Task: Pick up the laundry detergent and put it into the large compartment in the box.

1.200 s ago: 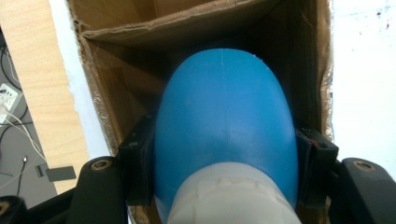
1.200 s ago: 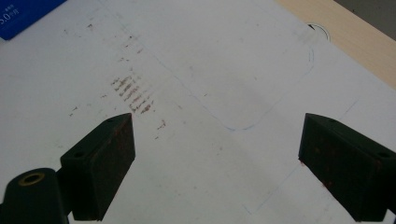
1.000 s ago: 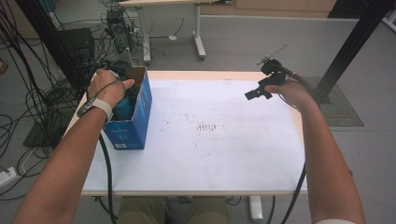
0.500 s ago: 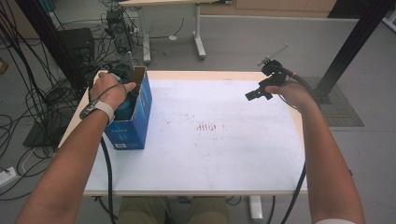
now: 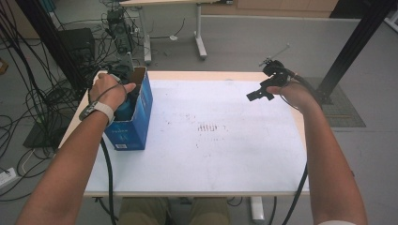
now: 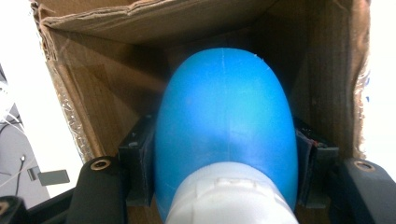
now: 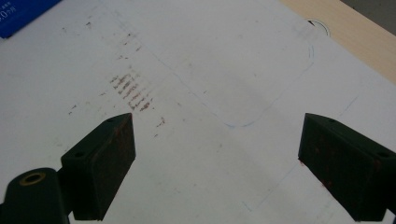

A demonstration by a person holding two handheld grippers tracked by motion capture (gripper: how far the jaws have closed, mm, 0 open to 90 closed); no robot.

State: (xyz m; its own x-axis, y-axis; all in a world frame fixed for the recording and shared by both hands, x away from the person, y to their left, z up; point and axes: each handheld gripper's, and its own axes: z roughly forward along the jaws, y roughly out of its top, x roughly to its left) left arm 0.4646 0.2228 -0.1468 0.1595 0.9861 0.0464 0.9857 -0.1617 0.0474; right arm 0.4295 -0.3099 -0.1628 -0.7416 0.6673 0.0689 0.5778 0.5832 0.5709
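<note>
Blue bottle (image 6: 224,126): rounded blue body with a white neck or cap end nearest the camera in the left gripper view; it sits inside the cardboard box, domed end pointing deeper in.
Long axis: runs along the left gripper's own line of sight, from the white end at the jaws toward the box's far wall.
Cardboard box (image 5: 141,108): blue-printed outside, brown inside, open at the top; stands at the table's left edge, upright.
Left gripper (image 6: 224,177): inside the box mouth; its jaws sit one on each side of the bottle, pads pressed against the blue body, set as wide as the bottle.
Left hand (image 5: 110,89): over the box opening in the high view, wrist banded.
Right gripper (image 7: 217,158): jaws spread wide, nothing between them; hangs above bare table, touching nothing.
Right hand (image 5: 293,93): at the table's far right, well apart from the box.
Table (image 5: 225,154): white top with faint reddish scuff marks near the middle.
Nearer hand: the left, already on the bottle.
Judgement: a lift would need to follow the box's open top, clear of the cardboard walls close on both sides.
</note>
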